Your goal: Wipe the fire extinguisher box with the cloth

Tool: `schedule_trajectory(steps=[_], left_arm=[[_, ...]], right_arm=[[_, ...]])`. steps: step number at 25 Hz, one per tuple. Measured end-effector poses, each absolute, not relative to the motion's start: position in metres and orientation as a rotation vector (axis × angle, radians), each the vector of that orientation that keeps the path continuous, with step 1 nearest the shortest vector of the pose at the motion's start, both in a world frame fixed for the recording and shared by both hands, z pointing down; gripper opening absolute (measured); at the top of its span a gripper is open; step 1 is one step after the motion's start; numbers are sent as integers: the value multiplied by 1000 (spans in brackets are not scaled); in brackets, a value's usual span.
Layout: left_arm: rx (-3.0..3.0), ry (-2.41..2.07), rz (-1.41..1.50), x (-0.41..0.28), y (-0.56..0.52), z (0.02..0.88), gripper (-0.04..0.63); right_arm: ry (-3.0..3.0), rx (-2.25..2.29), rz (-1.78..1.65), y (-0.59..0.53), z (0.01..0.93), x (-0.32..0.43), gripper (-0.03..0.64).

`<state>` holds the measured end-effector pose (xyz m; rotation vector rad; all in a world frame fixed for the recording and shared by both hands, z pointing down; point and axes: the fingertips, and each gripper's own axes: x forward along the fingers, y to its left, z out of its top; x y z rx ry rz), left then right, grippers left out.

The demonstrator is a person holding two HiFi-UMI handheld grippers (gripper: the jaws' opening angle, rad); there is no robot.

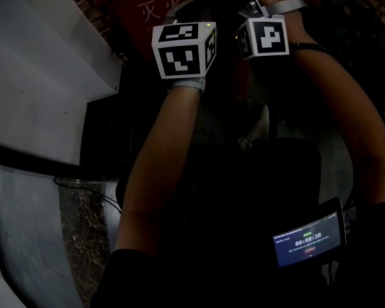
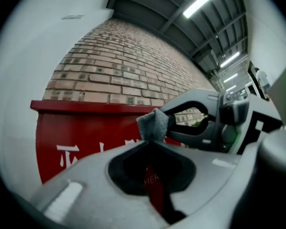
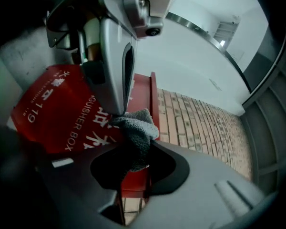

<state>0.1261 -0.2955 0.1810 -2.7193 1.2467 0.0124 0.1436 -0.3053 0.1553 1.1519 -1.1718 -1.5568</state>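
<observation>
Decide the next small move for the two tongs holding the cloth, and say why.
The left tongs and right tongs are each shut on the grey cloth, held before the red fire extinguisher box near its top edge; contact isn't evident. So probably ease both forward until the cloth presses on the box front.
</observation>
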Motion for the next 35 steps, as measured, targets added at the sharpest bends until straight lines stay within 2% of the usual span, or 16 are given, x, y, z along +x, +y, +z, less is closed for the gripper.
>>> schedule_trajectory(steps=[10,23,35], left_arm=[[-2685,1255,71,121,-305,169,3],[-2697,1249,17,133,-301,238,3],[-2638,1361,-11,110,-305,330,3]], right_arm=[[-1162,1172,-1563,-318,156,155,72],[-1170,1077,-1551,-315,244,155,72],[-1268,1035,-1417,-313,350,152,72]])
